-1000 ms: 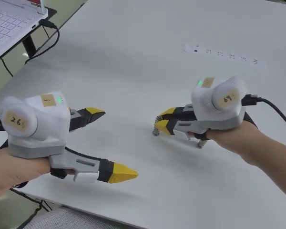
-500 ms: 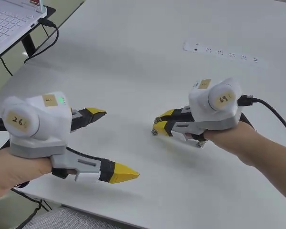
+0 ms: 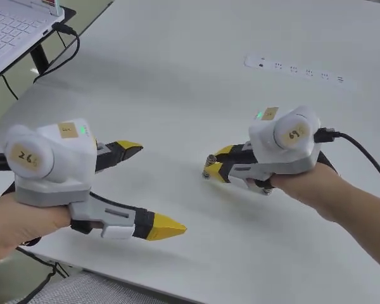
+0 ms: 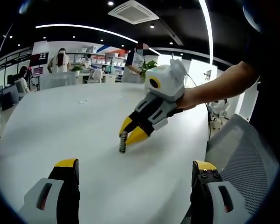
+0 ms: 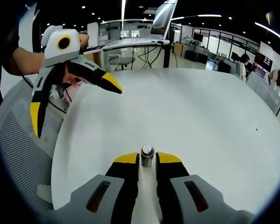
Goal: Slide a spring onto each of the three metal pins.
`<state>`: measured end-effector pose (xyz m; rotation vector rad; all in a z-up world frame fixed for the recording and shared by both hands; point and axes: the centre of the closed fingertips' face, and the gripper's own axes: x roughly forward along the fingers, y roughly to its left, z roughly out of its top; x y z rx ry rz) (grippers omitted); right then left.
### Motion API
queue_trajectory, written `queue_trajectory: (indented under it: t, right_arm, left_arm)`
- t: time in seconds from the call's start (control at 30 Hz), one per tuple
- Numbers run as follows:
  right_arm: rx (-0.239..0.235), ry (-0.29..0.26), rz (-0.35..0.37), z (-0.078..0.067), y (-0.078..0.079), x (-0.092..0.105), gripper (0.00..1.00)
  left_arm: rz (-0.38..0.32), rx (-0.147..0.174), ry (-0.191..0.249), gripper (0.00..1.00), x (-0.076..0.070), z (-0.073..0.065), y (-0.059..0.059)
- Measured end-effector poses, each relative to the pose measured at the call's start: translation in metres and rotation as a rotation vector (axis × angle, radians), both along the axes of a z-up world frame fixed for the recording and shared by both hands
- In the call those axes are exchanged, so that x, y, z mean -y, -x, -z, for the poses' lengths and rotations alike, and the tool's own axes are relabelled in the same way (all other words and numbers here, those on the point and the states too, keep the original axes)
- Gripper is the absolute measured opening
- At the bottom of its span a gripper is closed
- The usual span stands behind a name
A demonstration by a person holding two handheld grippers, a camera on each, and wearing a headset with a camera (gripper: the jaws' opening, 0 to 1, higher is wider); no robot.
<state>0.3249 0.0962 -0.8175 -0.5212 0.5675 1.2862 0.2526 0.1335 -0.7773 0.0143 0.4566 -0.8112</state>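
Note:
My right gripper [image 3: 216,166] is low over the white table [image 3: 177,82], shut on a metal pin [image 5: 147,153]. A coil spring [image 4: 122,141] sits around that pin, its lower end at the table surface. The same spring and pin [image 3: 208,166] stick out at the gripper's yellow tips. A second spring-wrapped pin [image 3: 265,188] peeks out from under the right hand. My left gripper [image 3: 149,187] hovers at the near left with its jaws wide apart and nothing between them. In the right gripper view the left gripper [image 5: 60,70] hangs open beyond the table edge.
A white power strip [image 3: 294,69] lies at the back right. At the far left corner are a laptop [image 3: 12,25] and its black cable [image 3: 66,47]. A grey mesh chair [image 5: 23,154] stands by the near table edge. People stand far behind [image 4: 60,60].
The right gripper has shifted slightly and rolled a little with the pin still held. The left gripper stays open, almost where it was.

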Motion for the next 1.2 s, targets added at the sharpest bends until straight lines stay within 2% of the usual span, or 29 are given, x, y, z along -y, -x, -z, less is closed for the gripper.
queue_trajectory:
  t: [0.1, 0.27, 0.67, 1.2]
  right_arm:
    - [-0.010, -0.009, 0.006, -0.003, -0.001, -0.001, 0.13]
    - [0.000, -0.025, 0.003, -0.011, -0.002, -0.003, 0.13]
    - [-0.003, -0.080, -0.012, -0.034, 0.005, -0.005, 0.17]
    - [0.012, -0.112, 0.012, -0.056, 0.010, 0.012, 0.24]
  left_arm:
    - [0.002, 0.003, -0.002, 0.98, 0.000, -0.001, -0.001]
    - [0.007, 0.007, -0.005, 0.98, 0.002, -0.003, -0.003]
    - [0.034, 0.011, -0.019, 0.98, 0.009, -0.010, -0.006]
    - [0.080, 0.030, -0.051, 0.98, 0.021, -0.021, -0.014]
